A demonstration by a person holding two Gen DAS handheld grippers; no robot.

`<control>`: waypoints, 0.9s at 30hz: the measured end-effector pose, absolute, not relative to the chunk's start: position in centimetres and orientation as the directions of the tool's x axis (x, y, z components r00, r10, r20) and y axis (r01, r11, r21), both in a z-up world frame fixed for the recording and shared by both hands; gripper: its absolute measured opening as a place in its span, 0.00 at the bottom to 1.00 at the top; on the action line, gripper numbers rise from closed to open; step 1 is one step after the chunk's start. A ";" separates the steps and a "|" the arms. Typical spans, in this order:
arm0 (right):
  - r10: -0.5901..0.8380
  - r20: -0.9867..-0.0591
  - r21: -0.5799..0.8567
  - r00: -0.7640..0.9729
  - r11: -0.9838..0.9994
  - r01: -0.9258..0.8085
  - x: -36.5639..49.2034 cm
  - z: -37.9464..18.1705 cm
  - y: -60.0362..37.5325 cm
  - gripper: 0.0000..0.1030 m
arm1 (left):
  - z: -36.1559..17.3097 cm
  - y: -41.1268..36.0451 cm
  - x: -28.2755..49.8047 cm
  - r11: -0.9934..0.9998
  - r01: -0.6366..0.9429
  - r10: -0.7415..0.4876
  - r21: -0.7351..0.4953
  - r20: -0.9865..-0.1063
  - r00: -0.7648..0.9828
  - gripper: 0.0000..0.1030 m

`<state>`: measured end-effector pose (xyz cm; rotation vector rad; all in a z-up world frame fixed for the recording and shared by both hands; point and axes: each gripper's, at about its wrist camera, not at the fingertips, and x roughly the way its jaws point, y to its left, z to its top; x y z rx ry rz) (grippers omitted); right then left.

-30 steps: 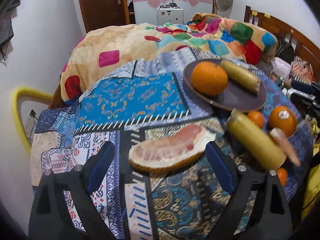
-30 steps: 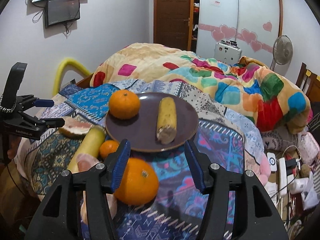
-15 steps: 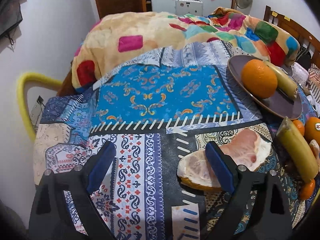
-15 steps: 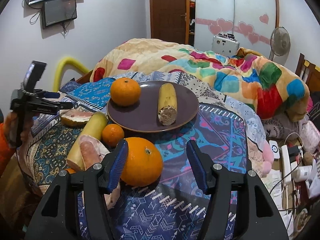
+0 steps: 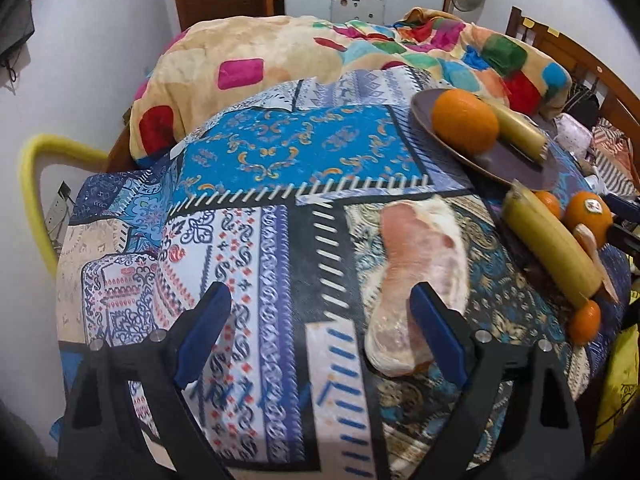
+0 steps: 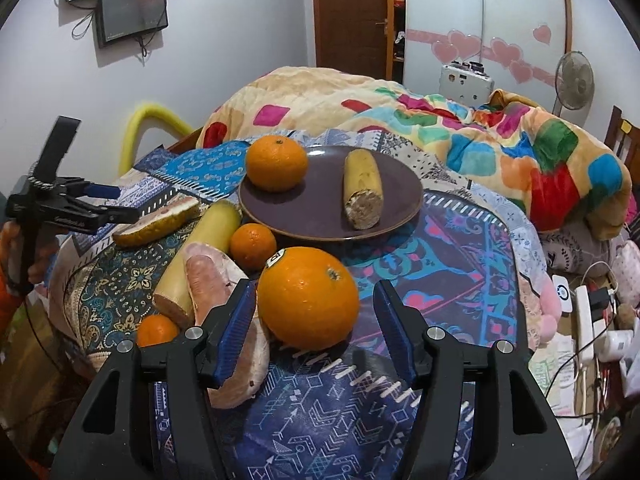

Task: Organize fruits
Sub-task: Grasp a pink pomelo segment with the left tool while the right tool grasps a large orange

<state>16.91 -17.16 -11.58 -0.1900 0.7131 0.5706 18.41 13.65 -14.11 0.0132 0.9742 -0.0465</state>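
A big orange (image 6: 308,296) with a sticker lies on the patterned cloth between the fingers of my right gripper (image 6: 316,308), which is open; neither pad presses on it. Behind it the dark plate (image 6: 400,216) carries another orange (image 6: 276,164) and a cut banana piece (image 6: 362,188). My left gripper (image 5: 320,296) hangs wide open over bare cloth, its right finger in front of a pomelo slice (image 5: 424,256). A long banana (image 5: 552,248), a second pomelo piece (image 6: 204,276) and small oranges (image 6: 252,246) lie between the two grippers.
The cloth-covered table (image 5: 248,240) ends close to a bed with a colourful blanket (image 6: 500,140). A yellow chair back (image 5: 36,184) stands at the left edge. Cables and clutter (image 6: 588,320) lie on the right. A hand (image 6: 24,248) holds the left gripper (image 6: 120,202).
The left gripper has swung to the left, so the pomelo slice went from between its fingers to its right finger. The right gripper came down and closer, and the big orange now lies between its fingers.
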 end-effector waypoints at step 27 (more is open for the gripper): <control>0.444 -0.698 0.098 0.562 0.836 -0.539 18.6 -14.0 -16.6 0.60 | -15.6 8.0 20.8 0.991 0.121 -0.117 -0.058 -0.823 0.556 0.52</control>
